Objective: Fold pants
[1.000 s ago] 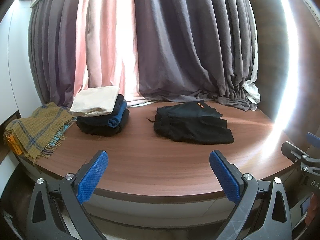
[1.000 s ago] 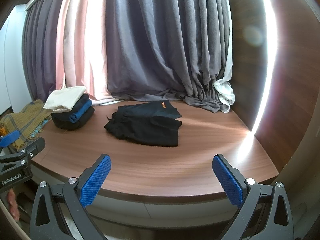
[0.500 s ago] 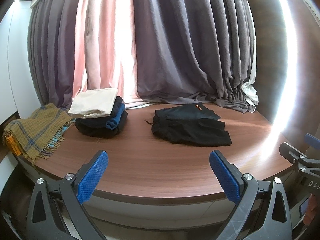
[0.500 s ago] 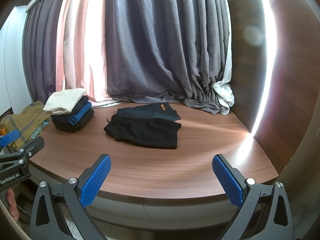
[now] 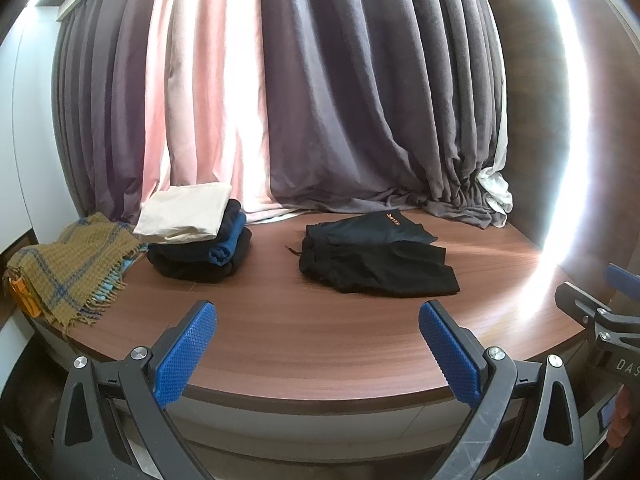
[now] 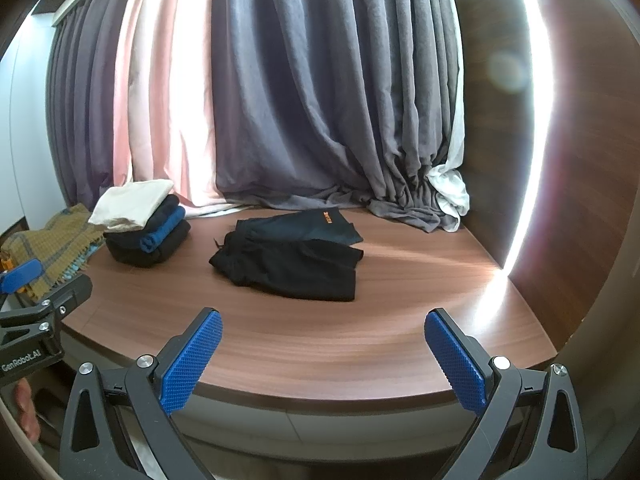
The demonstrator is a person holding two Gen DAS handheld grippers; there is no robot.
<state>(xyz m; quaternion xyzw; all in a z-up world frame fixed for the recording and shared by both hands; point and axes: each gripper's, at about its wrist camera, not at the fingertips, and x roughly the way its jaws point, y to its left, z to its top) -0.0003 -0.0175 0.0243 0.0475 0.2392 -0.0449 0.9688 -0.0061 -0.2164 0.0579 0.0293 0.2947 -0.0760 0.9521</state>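
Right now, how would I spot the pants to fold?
Look at the wooden platform under the grey curtains. Right of the folded clothes stack, the black pants lie alone, spread flat, with a small orange logo.

L: my left gripper held level, jaws spread wide, blue pads gripping nothing | R: my right gripper the same, jaws wide apart, pads bare | side by side: each one's tip shows at the edge of the other's view | fingers glimpsed under the left handle
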